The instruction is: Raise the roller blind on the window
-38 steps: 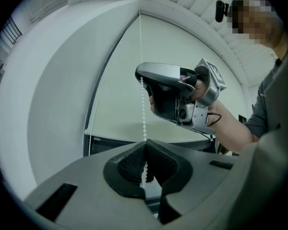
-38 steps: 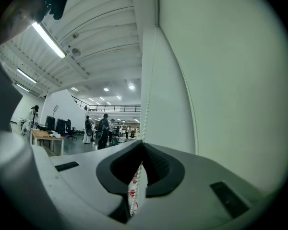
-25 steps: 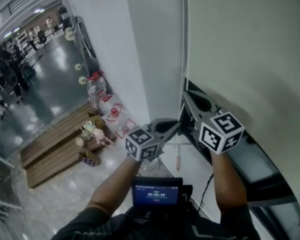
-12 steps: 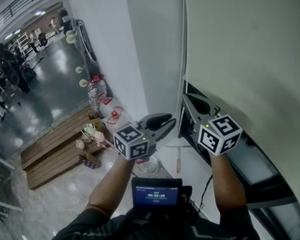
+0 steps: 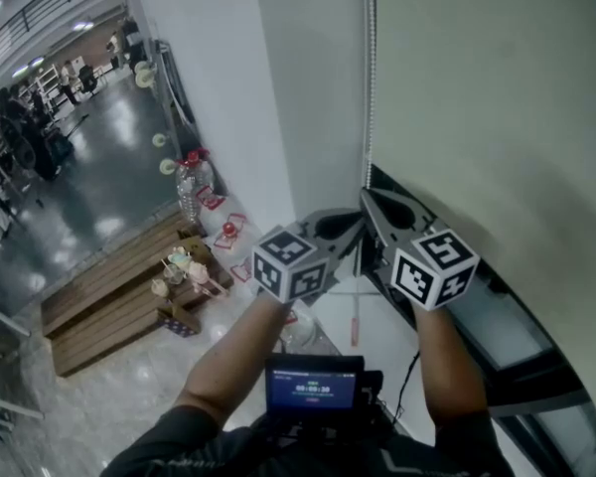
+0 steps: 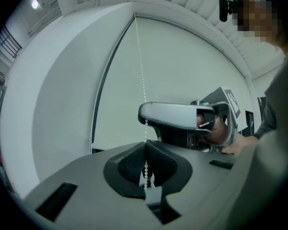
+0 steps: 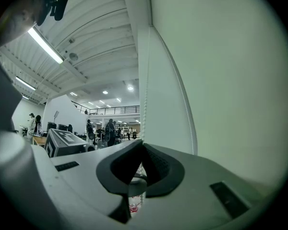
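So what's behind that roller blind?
Below the roller blind's bottom edge a strip of dark-framed window shows. Everything higher is covered by the fabric and cannot be seen.

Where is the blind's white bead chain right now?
In the head view the white bead chain hangs along the left edge of the cream roller blind, down into the left gripper, whose jaws have just closed on it, and the right gripper.
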`<state>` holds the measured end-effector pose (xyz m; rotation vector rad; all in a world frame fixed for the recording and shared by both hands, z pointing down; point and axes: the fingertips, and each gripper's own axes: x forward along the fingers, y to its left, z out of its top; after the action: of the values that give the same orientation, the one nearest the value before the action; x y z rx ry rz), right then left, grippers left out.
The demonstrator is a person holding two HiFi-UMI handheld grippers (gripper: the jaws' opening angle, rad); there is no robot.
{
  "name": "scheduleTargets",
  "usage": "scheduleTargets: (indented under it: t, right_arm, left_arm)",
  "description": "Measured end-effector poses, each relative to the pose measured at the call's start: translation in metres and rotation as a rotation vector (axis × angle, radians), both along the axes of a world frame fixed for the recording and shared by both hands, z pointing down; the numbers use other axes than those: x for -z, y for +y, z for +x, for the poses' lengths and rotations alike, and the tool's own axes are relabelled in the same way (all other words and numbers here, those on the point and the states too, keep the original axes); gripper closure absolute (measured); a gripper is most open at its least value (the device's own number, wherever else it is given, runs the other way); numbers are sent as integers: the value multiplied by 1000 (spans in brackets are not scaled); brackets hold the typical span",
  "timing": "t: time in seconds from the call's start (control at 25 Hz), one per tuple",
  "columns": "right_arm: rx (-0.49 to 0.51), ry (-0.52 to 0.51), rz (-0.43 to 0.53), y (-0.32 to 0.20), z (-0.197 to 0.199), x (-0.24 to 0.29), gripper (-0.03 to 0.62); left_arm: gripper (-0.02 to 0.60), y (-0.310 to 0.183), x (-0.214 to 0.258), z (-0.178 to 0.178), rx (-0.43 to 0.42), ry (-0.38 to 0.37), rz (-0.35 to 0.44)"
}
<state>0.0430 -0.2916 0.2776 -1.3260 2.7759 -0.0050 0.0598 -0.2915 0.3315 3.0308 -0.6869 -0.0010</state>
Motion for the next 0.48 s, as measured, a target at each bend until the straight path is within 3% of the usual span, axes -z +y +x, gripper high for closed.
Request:
scheduleTargets:
  t: [0.32, 0.48]
  right_arm:
    - [-7, 10, -22, 1, -1, -13, 592]
    - [-4, 5, -84, 1, 2, -43, 592]
  left_arm:
    - [580, 5, -15, 1, -34, -22, -1]
    - [580, 8, -45, 3, -36, -43, -63]
